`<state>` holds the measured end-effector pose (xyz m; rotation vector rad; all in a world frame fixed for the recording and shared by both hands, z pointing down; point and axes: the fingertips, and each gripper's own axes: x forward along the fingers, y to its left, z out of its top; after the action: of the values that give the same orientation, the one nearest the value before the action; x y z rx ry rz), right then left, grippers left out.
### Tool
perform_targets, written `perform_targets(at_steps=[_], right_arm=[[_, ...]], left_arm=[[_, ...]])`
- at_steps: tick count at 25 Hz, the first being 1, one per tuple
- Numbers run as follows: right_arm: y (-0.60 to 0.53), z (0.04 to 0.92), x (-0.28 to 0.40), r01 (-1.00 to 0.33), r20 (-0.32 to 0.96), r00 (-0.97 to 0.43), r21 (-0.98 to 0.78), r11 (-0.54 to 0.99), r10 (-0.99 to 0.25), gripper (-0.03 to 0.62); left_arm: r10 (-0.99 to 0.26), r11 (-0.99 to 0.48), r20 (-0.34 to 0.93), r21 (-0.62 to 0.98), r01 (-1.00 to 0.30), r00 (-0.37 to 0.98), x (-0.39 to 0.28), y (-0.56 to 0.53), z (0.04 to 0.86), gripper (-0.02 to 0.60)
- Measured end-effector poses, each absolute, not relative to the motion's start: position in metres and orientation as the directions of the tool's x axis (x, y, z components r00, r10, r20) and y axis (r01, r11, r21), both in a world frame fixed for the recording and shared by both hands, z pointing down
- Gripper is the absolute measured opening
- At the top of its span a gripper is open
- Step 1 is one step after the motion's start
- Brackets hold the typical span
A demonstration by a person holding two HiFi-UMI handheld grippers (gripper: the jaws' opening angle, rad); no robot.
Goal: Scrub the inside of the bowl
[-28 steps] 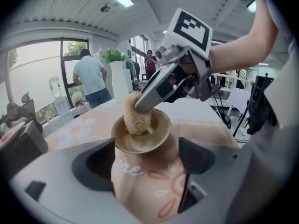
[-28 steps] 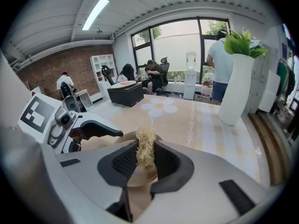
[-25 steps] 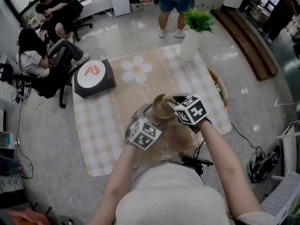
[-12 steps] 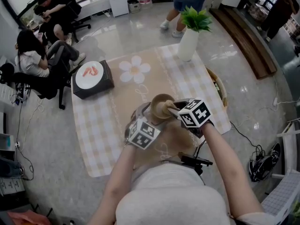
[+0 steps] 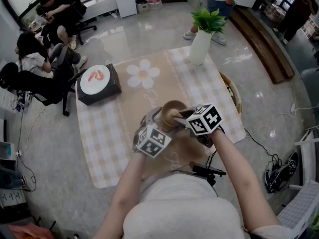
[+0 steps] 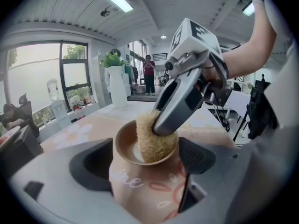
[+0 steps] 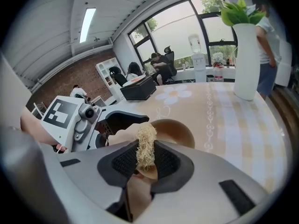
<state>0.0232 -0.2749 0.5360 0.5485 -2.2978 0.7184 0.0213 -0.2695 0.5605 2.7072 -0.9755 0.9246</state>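
A tan bowl (image 5: 172,108) with a pale pattern on its outside (image 6: 140,181) is held up over the table, tilted. My left gripper (image 5: 155,124) is shut on the bowl's body, one finger (image 6: 92,164) on each side. My right gripper (image 5: 178,116) is shut on a straw-coloured fibrous scrubber (image 7: 146,146), which is pushed into the bowl's inside (image 7: 175,129). In the left gripper view the scrubber (image 6: 150,141) rests against the inner wall and reaches over the rim, with the right gripper (image 6: 174,107) above it.
The table carries a beige checked cloth (image 5: 107,138) with a flower print (image 5: 144,74). A black box with a white plate (image 5: 98,81) stands far left, a white vase with a plant (image 5: 201,45) at the back, a wicker basket (image 5: 236,97) at the right edge. People sit at left.
The right gripper has shifted slightly left with the scrubber inside the bowl. The bowl stays held by the left gripper. The standing person behind the table has walked to the right.
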Motion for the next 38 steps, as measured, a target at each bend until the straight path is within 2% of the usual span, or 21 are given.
perform_targets(at_steps=[6,21,38], right_arm=[[-0.283,0.537,0.017,-0.566,0.671,-0.713,-0.376,0.734,-0.206,0.089],[-0.317,0.536,0.037,-0.698,0.655,-0.638,-0.269,0.664,-0.405,0.089],[-0.296,0.536,0.041,-0.666,0.703,-0.624,-0.249,0.703,-0.341,0.089]], left_arm=[[-0.526,-0.798,0.569,-0.073,-0.598,0.632,0.031,-0.270,0.557,0.419],[-0.518,-0.800,0.583,-0.069,-0.597,0.626,0.031,-0.269,0.562,0.417],[-0.523,-0.797,0.583,-0.076,-0.599,0.622,0.026,-0.267,0.559,0.417]])
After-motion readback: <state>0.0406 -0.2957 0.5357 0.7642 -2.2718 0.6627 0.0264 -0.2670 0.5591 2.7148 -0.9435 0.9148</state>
